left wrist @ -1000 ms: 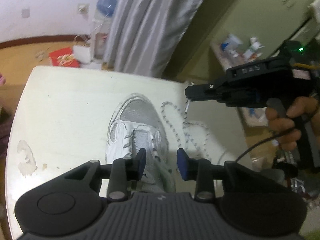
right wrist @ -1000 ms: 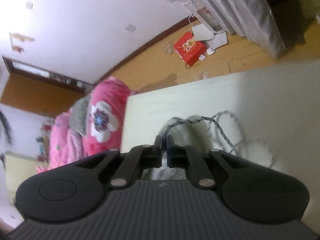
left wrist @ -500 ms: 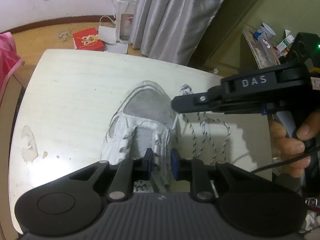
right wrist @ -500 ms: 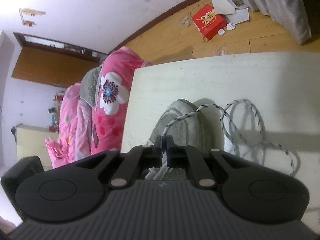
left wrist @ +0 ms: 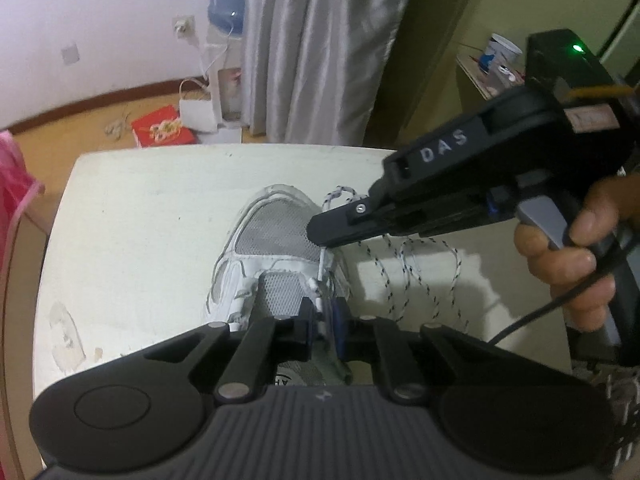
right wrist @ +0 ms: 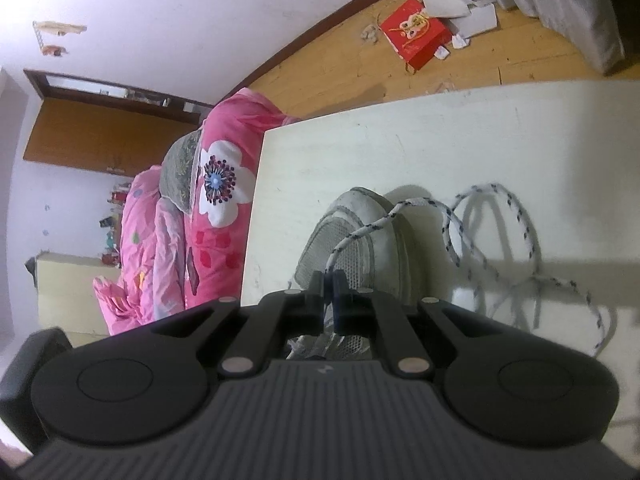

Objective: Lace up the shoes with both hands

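A white and grey sneaker (left wrist: 276,264) sits near the middle of the pale table (left wrist: 132,220), its toe pointing to the far edge, while you work over it with both tools. Your left gripper (left wrist: 322,322) reaches down over the near part of the shoe's lacing, its blue pads (left wrist: 339,320) closing on the right-hand eyelet edge and the white lace end that runs up from there; the shoe material lies between them. Your right gripper (right wrist: 328,286) comes in from the right above the toe, its fingers clenched on the speckled shoelace (right wrist: 376,226), which arcs from the tips across the toe. The loose length of that lace lies in loops on the table to the right of the shoe (left wrist: 416,268). Your right hand (left wrist: 576,248) wraps the grip at the right edge of the left-wrist view. Beyond the table, a red bag (left wrist: 162,132) lies on the wooden floor by a grey curtain (left wrist: 320,52); a pink flowered quilt (right wrist: 192,216) lies left of the table.
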Demonstrator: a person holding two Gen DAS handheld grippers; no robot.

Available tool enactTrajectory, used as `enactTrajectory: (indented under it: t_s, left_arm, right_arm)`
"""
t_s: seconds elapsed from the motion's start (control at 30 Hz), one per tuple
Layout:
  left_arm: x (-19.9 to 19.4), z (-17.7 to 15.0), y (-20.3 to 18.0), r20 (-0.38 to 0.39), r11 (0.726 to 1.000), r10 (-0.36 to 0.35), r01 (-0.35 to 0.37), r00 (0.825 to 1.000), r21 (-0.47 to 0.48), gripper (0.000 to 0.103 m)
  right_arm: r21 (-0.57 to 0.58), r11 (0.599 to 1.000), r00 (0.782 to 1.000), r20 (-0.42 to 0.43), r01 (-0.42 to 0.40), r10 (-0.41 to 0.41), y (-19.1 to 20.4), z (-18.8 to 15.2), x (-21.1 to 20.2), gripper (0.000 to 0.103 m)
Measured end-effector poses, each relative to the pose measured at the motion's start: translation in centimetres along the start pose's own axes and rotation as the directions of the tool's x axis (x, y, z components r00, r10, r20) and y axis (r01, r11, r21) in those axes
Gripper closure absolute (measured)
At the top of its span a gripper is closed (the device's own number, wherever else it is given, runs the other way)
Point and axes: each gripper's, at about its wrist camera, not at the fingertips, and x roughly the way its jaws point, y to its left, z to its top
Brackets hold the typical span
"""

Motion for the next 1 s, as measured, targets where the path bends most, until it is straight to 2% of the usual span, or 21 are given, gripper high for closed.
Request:
enactTrajectory:
  t_s: [0.43, 1.0]
  left_arm:
    - [0.1, -1.0, -0.3, 0.058, 0.998, -0.007, 0.004, 0.998, 0.057, 0.092]
    - [0.2, -1.7, 0.0, 0.112, 0.994, -0.033, 0.021, 0.993, 0.109, 0.093]
  right_arm:
    - [0.093, 0.994, 0.998, -0.013, -0.055, 0.056, -0.9, 0.4, 0.2, 0.100]
    - [0.111, 0.992, 0.995, -0.072, -0.064, 0.072, -1.4, 0.9, 0.9, 0.100]
